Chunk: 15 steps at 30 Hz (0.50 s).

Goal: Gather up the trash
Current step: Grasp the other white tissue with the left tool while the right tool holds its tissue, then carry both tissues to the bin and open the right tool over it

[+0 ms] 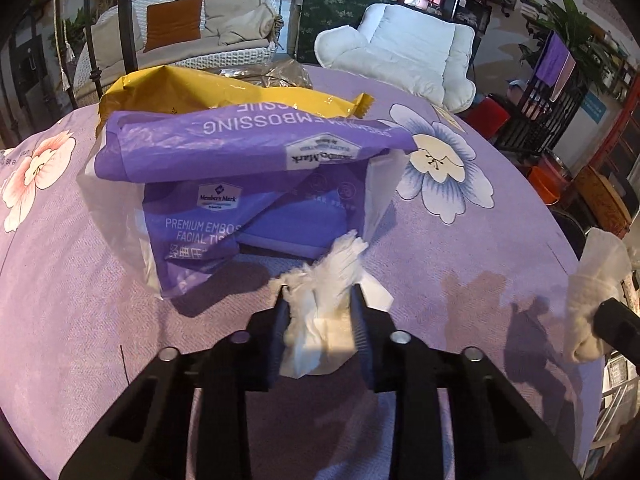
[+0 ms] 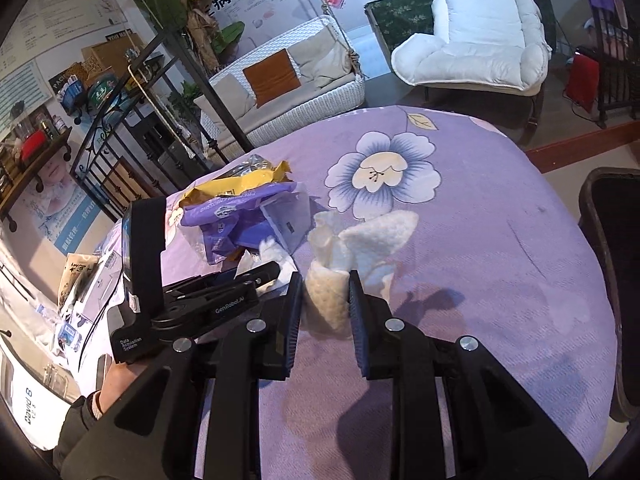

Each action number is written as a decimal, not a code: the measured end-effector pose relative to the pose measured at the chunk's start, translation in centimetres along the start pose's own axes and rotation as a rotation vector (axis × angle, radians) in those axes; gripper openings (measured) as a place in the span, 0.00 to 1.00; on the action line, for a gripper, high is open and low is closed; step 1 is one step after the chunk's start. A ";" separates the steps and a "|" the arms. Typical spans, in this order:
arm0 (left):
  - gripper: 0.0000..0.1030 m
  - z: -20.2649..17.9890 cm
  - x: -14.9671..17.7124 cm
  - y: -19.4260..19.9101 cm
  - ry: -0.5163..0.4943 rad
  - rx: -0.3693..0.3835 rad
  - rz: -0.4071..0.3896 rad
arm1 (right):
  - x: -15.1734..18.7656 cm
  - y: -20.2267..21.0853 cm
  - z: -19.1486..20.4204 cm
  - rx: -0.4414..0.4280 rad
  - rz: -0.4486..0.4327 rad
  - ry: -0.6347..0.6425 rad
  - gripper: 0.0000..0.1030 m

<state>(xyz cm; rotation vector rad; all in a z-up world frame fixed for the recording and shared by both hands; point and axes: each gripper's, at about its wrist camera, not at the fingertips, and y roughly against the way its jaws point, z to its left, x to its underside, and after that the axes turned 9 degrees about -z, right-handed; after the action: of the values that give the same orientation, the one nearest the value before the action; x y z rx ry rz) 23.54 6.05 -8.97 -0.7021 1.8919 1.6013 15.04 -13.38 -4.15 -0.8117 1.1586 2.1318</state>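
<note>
At the bottom centre of the left wrist view, our left gripper (image 1: 320, 292) has its jaws pinching a crumpled white tissue (image 1: 324, 304), which bulges out between the fingers and reaches up toward the packaging. In the right wrist view, lower centre, our right gripper (image 2: 325, 280) is clamped on a thick, textured white paper towel (image 2: 352, 252) whose loose folds fan out above the fingertips. The same towel shows at the right edge of the left view. Both pieces look lifted or about to be lifted off the purple floral tablecloth (image 1: 480, 280); we cannot tell whether the tissue still touches the cloth.

Just beyond the tissue, mid-frame in the left view, lies an empty purple facial tissue wrapper (image 1: 240, 152), folded over on itself, with a yellow snack bag (image 1: 224, 92) behind it and a bit of clear plastic (image 1: 288, 72) at the far table edge.

We judge the task as early to midway: two scraps are in hand but not yet dropped anywhere, and the wrapper, bag and plastic remain. A dark bin rim (image 2: 612, 280) at the right edge of the right view may be the destination.
</note>
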 end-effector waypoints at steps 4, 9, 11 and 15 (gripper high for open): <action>0.15 0.0 0.4 1.1 0.023 0.037 -0.009 | 0.4 0.6 -0.9 0.008 -0.003 -0.019 0.23; 0.14 -1.3 0.7 2.8 0.021 0.064 -0.046 | 0.7 1.6 -1.9 0.015 -0.016 -0.030 0.23; 0.14 -1.7 1.0 3.7 0.030 0.078 -0.063 | 0.8 2.0 -2.5 0.018 -0.022 -0.035 0.23; 0.14 -3.6 1.4 5.2 0.016 0.097 -0.096 | 1.1 3.0 -3.4 0.027 -0.036 -0.041 0.23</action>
<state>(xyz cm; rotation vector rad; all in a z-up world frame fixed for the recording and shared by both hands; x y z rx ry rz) 18.62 3.26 -5.88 -0.7543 1.9039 1.4387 12.95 -17.52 -4.84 -0.7678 1.1407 2.0894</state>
